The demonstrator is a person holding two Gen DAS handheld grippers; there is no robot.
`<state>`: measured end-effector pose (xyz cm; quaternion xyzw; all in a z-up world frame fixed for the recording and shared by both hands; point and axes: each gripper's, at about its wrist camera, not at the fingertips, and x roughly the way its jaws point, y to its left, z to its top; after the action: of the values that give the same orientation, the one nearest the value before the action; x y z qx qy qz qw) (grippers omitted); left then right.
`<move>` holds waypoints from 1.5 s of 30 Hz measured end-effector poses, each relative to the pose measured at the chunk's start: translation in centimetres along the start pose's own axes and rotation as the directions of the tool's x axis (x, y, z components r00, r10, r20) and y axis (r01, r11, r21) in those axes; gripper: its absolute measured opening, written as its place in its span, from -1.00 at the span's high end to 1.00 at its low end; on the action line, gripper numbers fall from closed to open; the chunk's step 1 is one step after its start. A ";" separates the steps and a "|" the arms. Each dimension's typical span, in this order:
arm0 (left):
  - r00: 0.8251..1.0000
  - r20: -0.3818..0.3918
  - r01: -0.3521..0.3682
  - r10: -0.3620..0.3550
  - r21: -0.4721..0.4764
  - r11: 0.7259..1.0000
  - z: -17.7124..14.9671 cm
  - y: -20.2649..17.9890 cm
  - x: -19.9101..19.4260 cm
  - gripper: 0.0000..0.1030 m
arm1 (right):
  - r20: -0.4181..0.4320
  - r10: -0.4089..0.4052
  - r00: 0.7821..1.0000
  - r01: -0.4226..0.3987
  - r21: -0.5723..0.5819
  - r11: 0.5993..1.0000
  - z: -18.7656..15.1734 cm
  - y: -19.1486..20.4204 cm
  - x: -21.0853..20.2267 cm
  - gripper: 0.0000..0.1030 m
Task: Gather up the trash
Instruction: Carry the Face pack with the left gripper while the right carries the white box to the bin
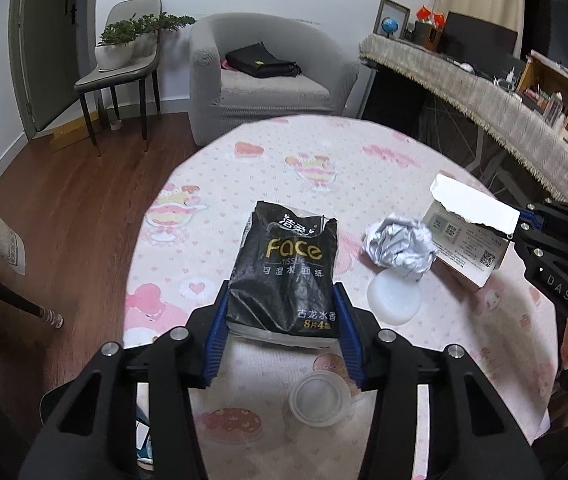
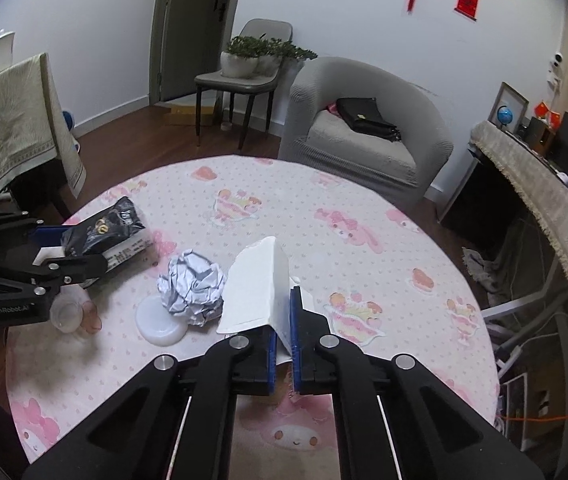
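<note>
Left wrist view: the left tongs [image 1: 284, 320] are closed on the near end of a black tissue pack [image 1: 286, 264], blue pads pressed against both its sides. The pack is seen lying lengthwise on the round worktop [image 1: 244, 184], which is covered by a pink cartoon-print cloth. A crumpled silver foil ball [image 1: 400, 246] is seen to the right of the pack, resting on a white round lid [image 1: 394, 300]. A small clear plastic cup [image 1: 320, 398] is seen near, between the tongs' arms. At far right a torn white carton [image 1: 466, 236] is held by the right tongs [image 1: 518, 229].

Right wrist view: the right tongs [image 2: 283, 340] are clamped tight on the white carton [image 2: 258, 292], its thin flap pinched between the blue pads. The foil ball [image 2: 194, 288] is seen just left of the carton, touching the white lid [image 2: 158, 324]. The black tissue pack [image 2: 104, 230] is at far left, gripped by the left tongs [image 2: 54, 246]. The clear cup [image 2: 66, 314] is seen below them, near the worktop [image 2: 364, 200] edge.
</note>
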<state>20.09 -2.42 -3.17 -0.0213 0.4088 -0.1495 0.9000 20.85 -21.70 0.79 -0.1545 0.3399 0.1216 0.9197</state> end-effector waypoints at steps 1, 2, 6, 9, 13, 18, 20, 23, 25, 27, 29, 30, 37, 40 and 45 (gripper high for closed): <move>1.000 0.006 0.003 -0.003 -0.005 1.000 0.1 0.1 -0.3 0.01 | 0.003 -0.002 1.000 0.002 0.002 1.000 0.0 -0.1 -0.2 0.90; 1.000 0.009 0.004 -0.004 -0.007 1.000 0.1 0.1 -0.5 0.01 | 0.010 -0.009 1.000 0.009 0.005 1.000 0.2 -0.2 -0.4 0.90; 0.999 0.032 0.004 -0.004 -0.007 1.000 0.2 0.2 -1.7 0.01 | 0.037 -0.025 0.999 0.024 0.023 0.999 0.5 -0.4 -1.4 0.90; 0.999 0.052 0.006 -0.005 -0.013 1.000 0.3 0.4 -2.8 0.01 | 0.062 -0.031 0.998 0.029 0.035 0.999 1.0 -0.5 -2.5 0.90; 0.997 0.076 0.004 -0.002 -0.021 1.000 0.3 0.8 -4.2 0.01 | 0.096 -0.002 0.995 -0.004 0.062 0.998 1.6 -0.1 -3.7 0.89; 0.995 0.094 -0.018 0.022 -0.047 0.999 -0.2 2.3 -5.6 0.01 | 0.109 0.074 0.991 -0.085 0.102 0.991 2.2 0.8 -3.8 0.89; 0.994 0.099 -0.031 0.036 -0.055 0.998 -0.4 2.9 -6.0 0.01 | 0.112 0.097 0.989 -0.109 0.102 0.989 2.4 1.6 -3.7 0.89; 0.993 0.106 -0.050 0.058 -0.072 0.996 -0.9 4.0 -6.9 0.01 | 0.113 0.147 0.983 -0.159 0.100 0.982 2.8 3.1 -3.4 0.89; 0.992 0.107 -0.064 0.072 -0.081 0.995 -1.2 4.7 -7.4 0.01 | 0.108 0.189 0.976 -0.201 0.105 0.974 3.1 4.3 -3.1 0.89; 0.990 0.108 -0.081 0.091 -0.094 0.992 -1.6 5.7 -8.1 0.01 | 0.107 0.232 0.967 -0.243 0.106 0.964 3.5 5.8 -2.8 0.89; 0.988 0.112 -0.095 0.106 -0.105 0.990 -2.0 6.6 -8.8 0.01 | 0.105 0.250 0.962 -0.261 0.101 0.960 3.7 7.0 -2.7 0.89; 0.987 0.112 -0.103 0.116 -0.111 0.988 -2.3 7.1 -9.1 0.01 | 0.105 0.264 0.959 -0.274 0.095 0.957 4.0 7.8 -2.6 0.89; 0.979 0.105 -0.155 0.172 -0.156 0.976 -4.0 10.7 -11.0 0.01 | 0.079 0.337 0.938 -0.342 0.058 0.938 4.6 13.0 -1.8 0.89; 0.976 0.093 -0.178 0.198 -0.186 0.966 -5.2 12.6 -11.9 0.01 | 0.074 0.373 0.925 -0.376 0.044 0.925 4.9 15.2 -1.5 0.89; 0.971 0.063 -0.209 0.229 -0.228 0.951 -7.2 15.4 -12.7 0.01 | 0.054 0.425 0.903 -0.427 0.016 0.904 5.3 18.9 -1.2 0.89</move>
<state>10.70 16.56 -1.16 -0.0816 0.3824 -0.0015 0.9204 16.92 -2.43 1.60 -0.0606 0.3443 0.3185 0.8811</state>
